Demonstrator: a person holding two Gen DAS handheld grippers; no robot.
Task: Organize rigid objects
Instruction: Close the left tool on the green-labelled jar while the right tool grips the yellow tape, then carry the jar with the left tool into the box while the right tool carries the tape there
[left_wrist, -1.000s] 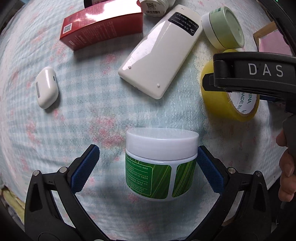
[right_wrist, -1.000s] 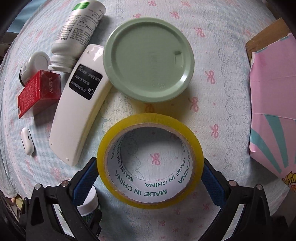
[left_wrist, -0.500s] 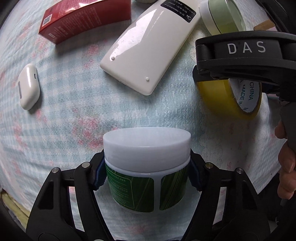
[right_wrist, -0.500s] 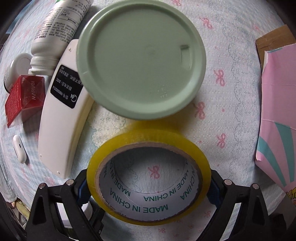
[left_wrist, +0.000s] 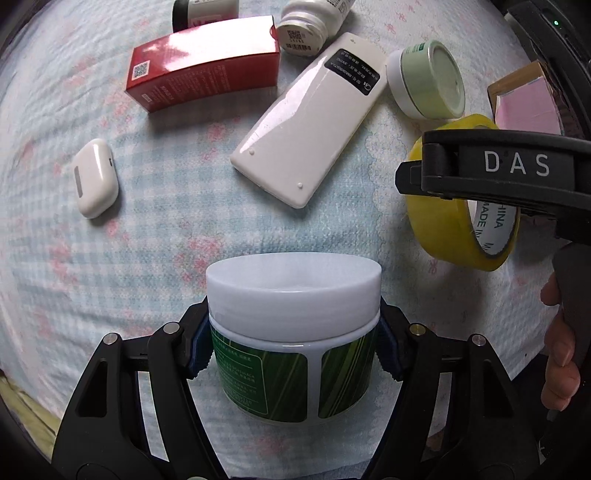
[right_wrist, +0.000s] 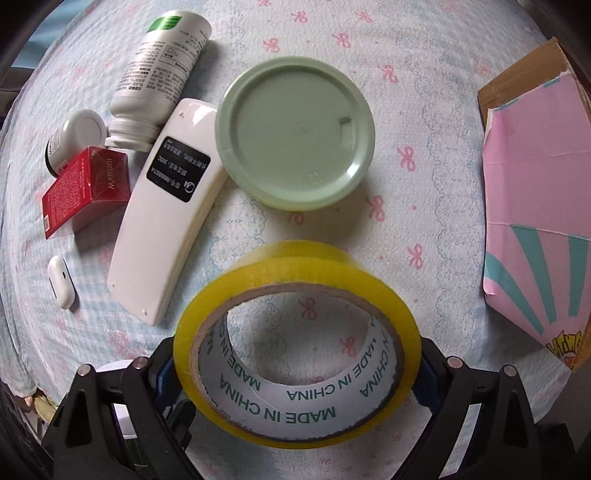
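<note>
**Both tongs loaded, next move is the carry**

Left tongs (left_wrist: 293, 356) closed down onto the green-label jar (left_wrist: 293, 332), pads on the body just under the white lid. Jar upright, bottom looks clear of the bedspread (left_wrist: 166, 236), though I can't be sure it's off. Right tongs (right_wrist: 295, 367) clamped across the yellow tape roll (right_wrist: 295, 339), roll tilted, far edge up, apparently lifted.

Doing it well (my read):
- Keep the jar level. Grip is on a smooth round wall, so a twist could let it slip.
- Tape is held across its diameter, so it may pivot between the pads. Move slow, no wrist roll.
- The two tongs sit close, the right one just beside the jar in the left view. Separate them before swinging either.

Room and edges:
- Ahead of the jar: open cloth, then white remote (left_wrist: 310, 122), with earbud case (left_wrist: 95, 178) off left.
- Ahead of the tape: green-lidded tub (right_wrist: 295, 140) near, remote touching its left rim.
- Pink cardboard box (right_wrist: 535, 206) at right is the likely bin. Open strip of cloth leads to it.
- Red carton (left_wrist: 203, 62) and white bottle (right_wrist: 159, 70) crowd the far left; avoid it.
</note>
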